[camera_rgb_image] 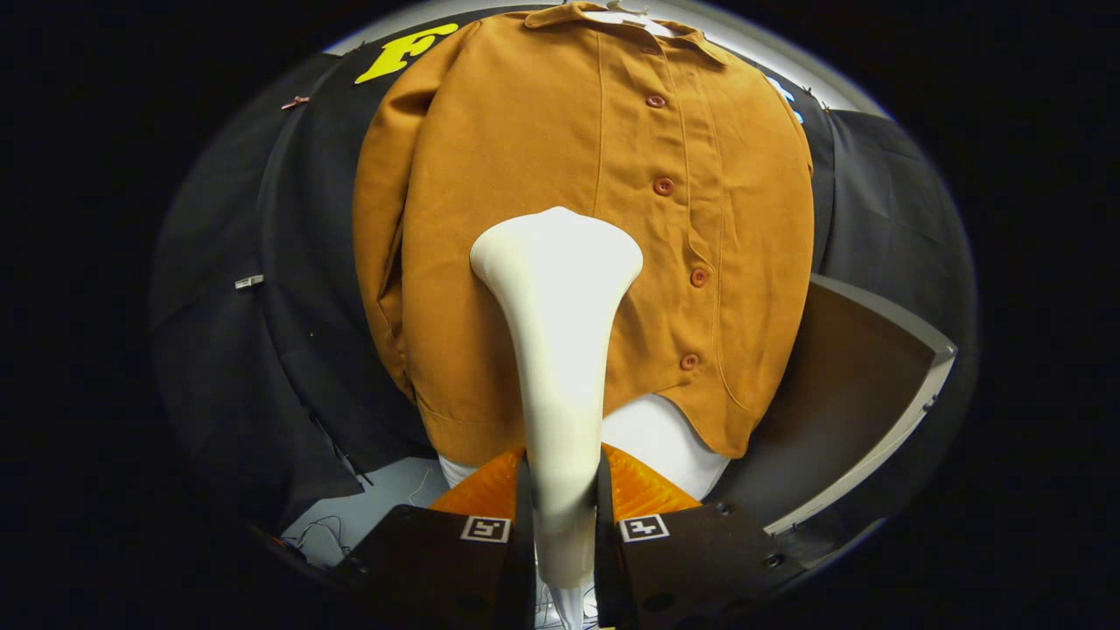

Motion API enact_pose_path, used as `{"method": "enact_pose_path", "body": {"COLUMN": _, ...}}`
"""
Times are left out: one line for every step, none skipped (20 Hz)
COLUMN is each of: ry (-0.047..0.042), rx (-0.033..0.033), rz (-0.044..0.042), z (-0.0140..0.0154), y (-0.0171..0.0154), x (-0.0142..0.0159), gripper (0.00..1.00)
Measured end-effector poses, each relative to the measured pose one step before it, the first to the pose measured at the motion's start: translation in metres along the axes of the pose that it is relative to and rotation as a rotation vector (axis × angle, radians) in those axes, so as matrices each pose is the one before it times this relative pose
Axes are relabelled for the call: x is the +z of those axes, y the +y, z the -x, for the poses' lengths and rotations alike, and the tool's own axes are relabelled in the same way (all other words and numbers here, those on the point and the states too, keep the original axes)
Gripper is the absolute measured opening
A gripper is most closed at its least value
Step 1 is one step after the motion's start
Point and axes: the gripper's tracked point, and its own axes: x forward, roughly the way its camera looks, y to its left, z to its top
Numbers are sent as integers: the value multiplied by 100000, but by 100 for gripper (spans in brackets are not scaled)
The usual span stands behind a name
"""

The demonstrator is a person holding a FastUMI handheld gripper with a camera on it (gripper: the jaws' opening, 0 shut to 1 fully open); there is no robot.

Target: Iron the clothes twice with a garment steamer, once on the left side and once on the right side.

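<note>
A mustard-brown button-up shirt [542, 149] hangs on a hanger against the black cloth wall, its button placket running down right of centre. My gripper [564, 499] is shut on the white handle of a garment steamer [560, 350], both fingers pressing its neck. The steamer's wide head points at the shirt's lower middle, just left of the placket and close to the fabric; I cannot tell if it touches. A white garment or board end [665, 437] shows below the shirt's hem.
A grey panel with a pale edge [866, 394] stands to the right of the shirt. Black cloth wall [280, 262] hangs behind and to the left, held with clips. A pale floor patch with thin cables [350, 516] lies below on the left.
</note>
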Motion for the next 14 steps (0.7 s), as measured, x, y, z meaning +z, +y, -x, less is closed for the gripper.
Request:
{"method": "enact_pose_path", "body": {"ry": 838, "rx": 31, "rz": -890, "z": 322, "y": -244, "x": -409, "gripper": 30}}
{"method": "enact_pose_path", "body": {"ry": 221, "rx": -507, "rz": -664, "z": 439, "y": -388, "x": -157, "gripper": 30}}
{"method": "enact_pose_path", "body": {"ry": 402, "rx": -953, "rz": 205, "z": 429, "y": -486, "x": 32, "gripper": 30}}
{"method": "enact_pose_path", "body": {"ry": -1, "rx": -432, "rz": -549, "z": 478, "y": -474, "x": 65, "gripper": 30}}
{"method": "enact_pose_path", "body": {"ry": -584, "rx": -178, "rz": -893, "z": 627, "y": -487, "x": 293, "gripper": 30}}
{"method": "enact_pose_path", "body": {"ry": -882, "rx": -320, "rz": 45, "z": 666, "y": -416, "x": 435, "gripper": 30}}
{"method": "enact_pose_path", "body": {"ry": -789, "rx": -254, "rz": 322, "z": 858, "y": -452, "x": 402, "gripper": 30}}
{"method": "enact_pose_path", "body": {"ry": -644, "rx": -35, "rz": 166, "z": 809, "y": -395, "x": 569, "gripper": 30}}
{"method": "enact_pose_path", "body": {"ry": -688, "rx": 190, "rz": -98, "z": 856, "y": -485, "x": 646, "gripper": 30}}
{"method": "enact_pose_path", "body": {"ry": -581, "rx": 256, "rz": 113, "z": 825, "y": -367, "x": 686, "gripper": 30}}
{"method": "enact_pose_path", "body": {"ry": -918, "rx": 342, "rz": 227, "z": 923, "y": -259, "x": 829, "gripper": 30}}
{"method": "enact_pose_path", "body": {"ry": -983, "rx": 198, "rz": 69, "z": 938, "y": -338, "x": 874, "gripper": 30}}
{"method": "enact_pose_path", "body": {"ry": -1522, "rx": 272, "rz": 9, "z": 830, "y": -394, "x": 963, "gripper": 30}}
{"method": "enact_pose_path", "body": {"ry": -1073, "rx": 158, "rz": 21, "z": 807, "y": -290, "x": 930, "gripper": 30}}
